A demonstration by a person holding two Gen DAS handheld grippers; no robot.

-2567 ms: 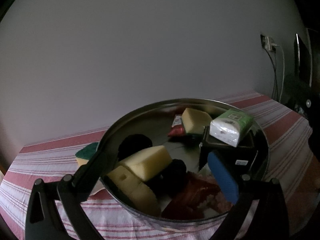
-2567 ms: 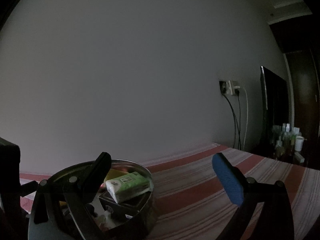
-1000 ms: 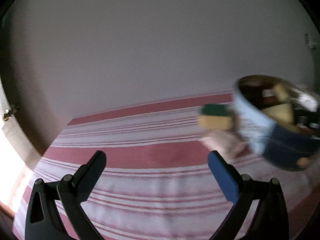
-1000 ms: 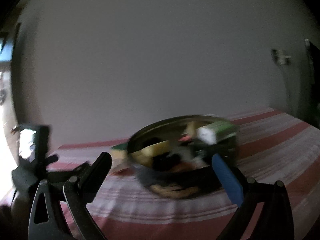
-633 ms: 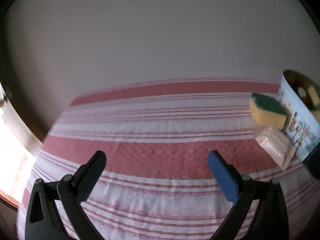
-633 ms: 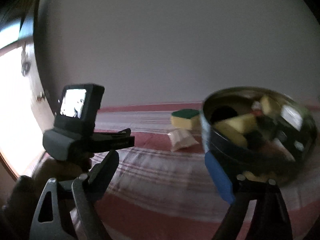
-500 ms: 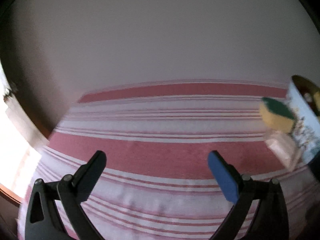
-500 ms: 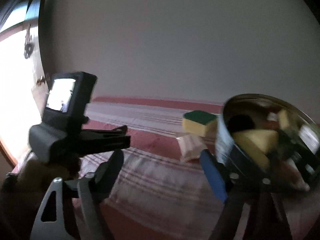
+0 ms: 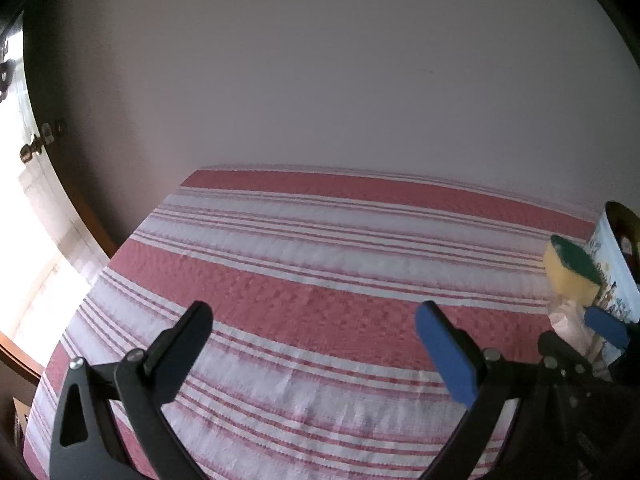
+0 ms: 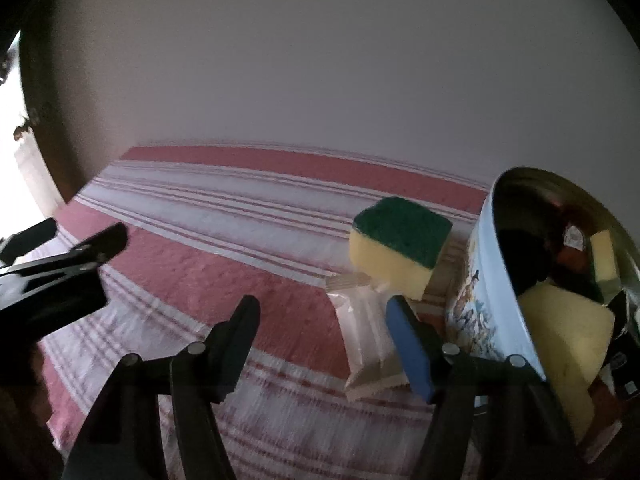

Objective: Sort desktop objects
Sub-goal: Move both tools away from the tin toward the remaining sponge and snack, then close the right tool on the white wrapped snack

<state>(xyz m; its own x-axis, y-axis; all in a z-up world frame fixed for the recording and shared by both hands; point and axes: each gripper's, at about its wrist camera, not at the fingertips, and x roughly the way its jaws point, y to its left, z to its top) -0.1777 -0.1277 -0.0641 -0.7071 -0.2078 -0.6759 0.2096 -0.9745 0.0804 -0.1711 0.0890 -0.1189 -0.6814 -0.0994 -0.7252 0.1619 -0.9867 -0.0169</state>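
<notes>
My right gripper point(image 10: 324, 332) hovers low over the red and white striped cloth point(image 10: 240, 232), its jaws closing with only cloth between them. A pale sachet point(image 10: 364, 328) lies just right of the gap, partly behind the blue finger point(image 10: 408, 344). Behind the sachet sits a yellow sponge with a green top point(image 10: 400, 244), against a round printed tin point(image 10: 478, 280) that holds more yellow sponges point(image 10: 560, 320) and dark items. My left gripper point(image 9: 316, 332) is open over bare cloth; the sponge point(image 9: 572, 276), sachet point(image 9: 568, 320) and tin point(image 9: 616, 276) are at its far right.
The left gripper's black fingers point(image 10: 100, 246) reach in at the left edge of the right wrist view. A plain wall point(image 9: 320, 80) rises behind the table. A bright window and a dark frame point(image 9: 32, 152) stand at the far left, beyond the cloth's left edge.
Both views have swung left, so the tin has slid to the right edge. My right gripper has dropped towards the sachet and sponge, and its jaws have narrowed. The left gripper's jaws are unchanged.
</notes>
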